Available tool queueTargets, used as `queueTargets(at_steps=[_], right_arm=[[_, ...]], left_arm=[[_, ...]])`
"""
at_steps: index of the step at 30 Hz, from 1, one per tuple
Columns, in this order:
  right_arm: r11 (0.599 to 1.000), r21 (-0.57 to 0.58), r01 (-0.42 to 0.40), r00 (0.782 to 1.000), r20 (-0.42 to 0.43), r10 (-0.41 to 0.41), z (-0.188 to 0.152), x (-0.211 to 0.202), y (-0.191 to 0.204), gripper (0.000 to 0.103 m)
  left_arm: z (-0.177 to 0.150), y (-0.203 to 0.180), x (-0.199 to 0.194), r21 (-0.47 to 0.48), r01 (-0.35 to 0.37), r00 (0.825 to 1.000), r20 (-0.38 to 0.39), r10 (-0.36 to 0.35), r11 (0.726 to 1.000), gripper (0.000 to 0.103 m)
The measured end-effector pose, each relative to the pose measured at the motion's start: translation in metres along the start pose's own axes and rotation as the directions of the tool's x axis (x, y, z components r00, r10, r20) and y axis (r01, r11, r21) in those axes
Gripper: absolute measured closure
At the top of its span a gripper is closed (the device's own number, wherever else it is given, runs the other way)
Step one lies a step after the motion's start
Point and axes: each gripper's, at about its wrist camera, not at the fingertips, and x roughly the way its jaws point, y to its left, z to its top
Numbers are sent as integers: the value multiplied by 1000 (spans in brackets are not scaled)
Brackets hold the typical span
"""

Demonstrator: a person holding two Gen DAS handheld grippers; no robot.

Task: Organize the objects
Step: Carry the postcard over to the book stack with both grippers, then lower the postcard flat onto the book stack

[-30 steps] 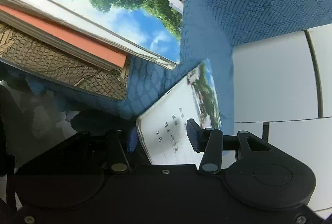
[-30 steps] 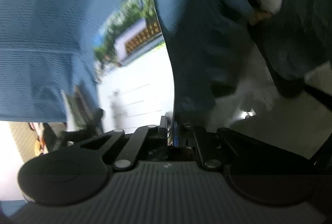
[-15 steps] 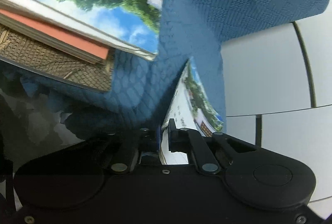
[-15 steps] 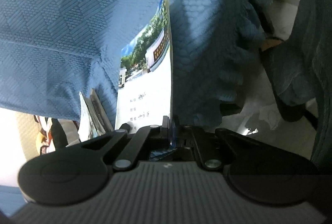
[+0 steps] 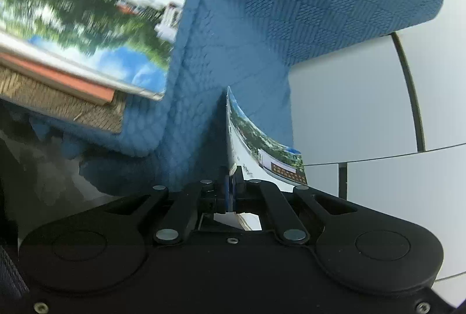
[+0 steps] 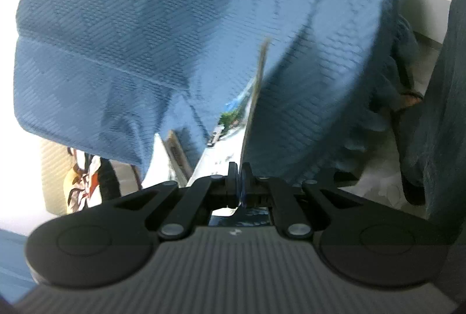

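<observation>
A thin booklet with a photo cover of trees and a building stands on edge above the blue cloth. My left gripper is shut on its near edge, and the cover bows off to the right. In the right wrist view the same kind of booklet shows almost edge-on and blurred, with my right gripper shut on its lower edge. A stack of books lies at the upper left of the left wrist view, topped by a booklet with the same cover.
The textured blue cloth drapes over the surface and hangs down at its edges. White panels stand to the right in the left wrist view. Dark fabric hangs at the right of the right wrist view, above a pale floor.
My left gripper closed on the booklet's edge. Both grippers rose, and the booklet came up off the cloth, turning from face-on to edge-on. The right gripper stayed shut on it.
</observation>
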Motion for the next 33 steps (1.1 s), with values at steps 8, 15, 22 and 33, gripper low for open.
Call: queueTargets(at_steps=[8, 15, 22, 33], right_arm=[[998, -51, -40, 999, -4, 40, 11, -6, 31, 98], [990, -121, -75, 997, -16, 74, 22, -5, 68, 98], [970, -214, -113, 993, -45, 106, 24, 8, 117, 98], [945, -278, -172, 978, -161, 130, -5, 53, 169, 98]], left_arm=[[8, -27, -35, 47, 19, 998, 61, -22, 999, 102], [26, -43, -71, 65, 44, 989, 135, -53, 997, 102], [54, -51, -109, 89, 31, 975, 216, -50, 996, 101], [76, -11, -183, 32, 19, 945, 326, -28, 999, 101]])
